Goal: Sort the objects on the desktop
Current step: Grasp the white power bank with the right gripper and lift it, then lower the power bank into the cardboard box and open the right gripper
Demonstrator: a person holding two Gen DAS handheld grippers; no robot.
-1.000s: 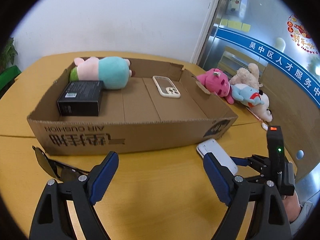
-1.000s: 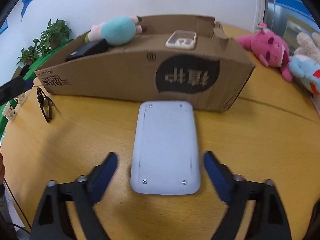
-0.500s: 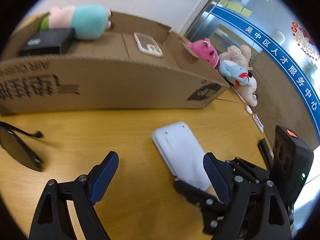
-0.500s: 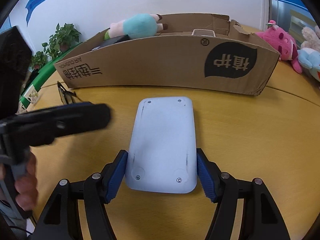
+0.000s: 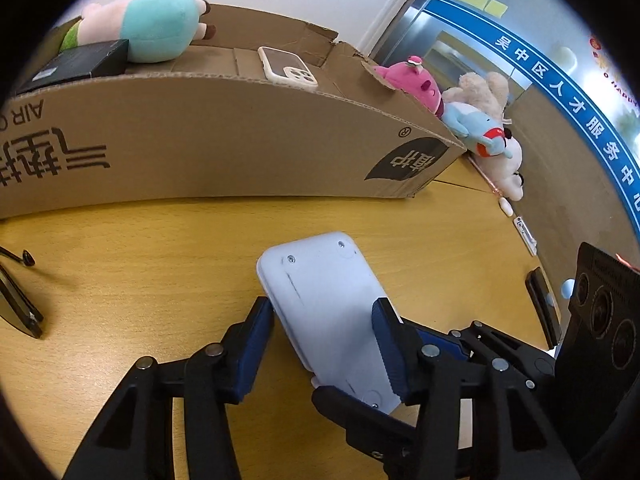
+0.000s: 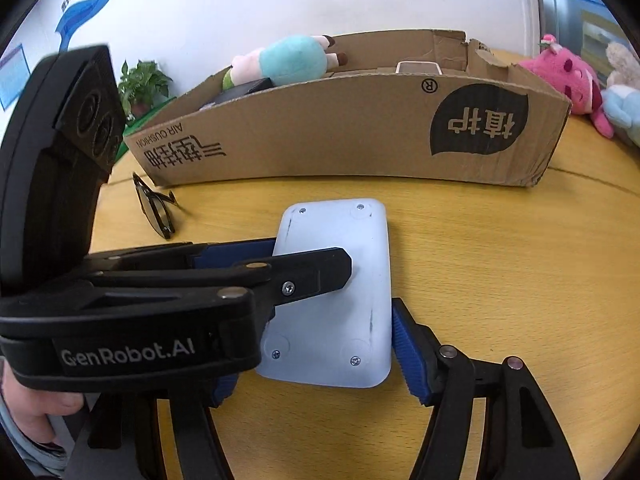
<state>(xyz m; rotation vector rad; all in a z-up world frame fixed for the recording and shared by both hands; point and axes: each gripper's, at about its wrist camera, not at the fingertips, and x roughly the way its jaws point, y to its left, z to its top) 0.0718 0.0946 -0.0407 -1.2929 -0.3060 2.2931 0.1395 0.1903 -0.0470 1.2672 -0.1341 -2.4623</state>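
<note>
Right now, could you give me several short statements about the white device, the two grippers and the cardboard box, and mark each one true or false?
1. Both grippers are closed on the white device. True: the left gripper and the right gripper each have it between their blue pads.
2. The white device lies inside the cardboard box. False: it is on the wooden table, in front of the box.
3. A phone lies inside the box. True.
4. The pink plush toy is inside the box. False: it sits outside, past the box's end.
5. The sunglasses lie on the table near the box. True.
</note>
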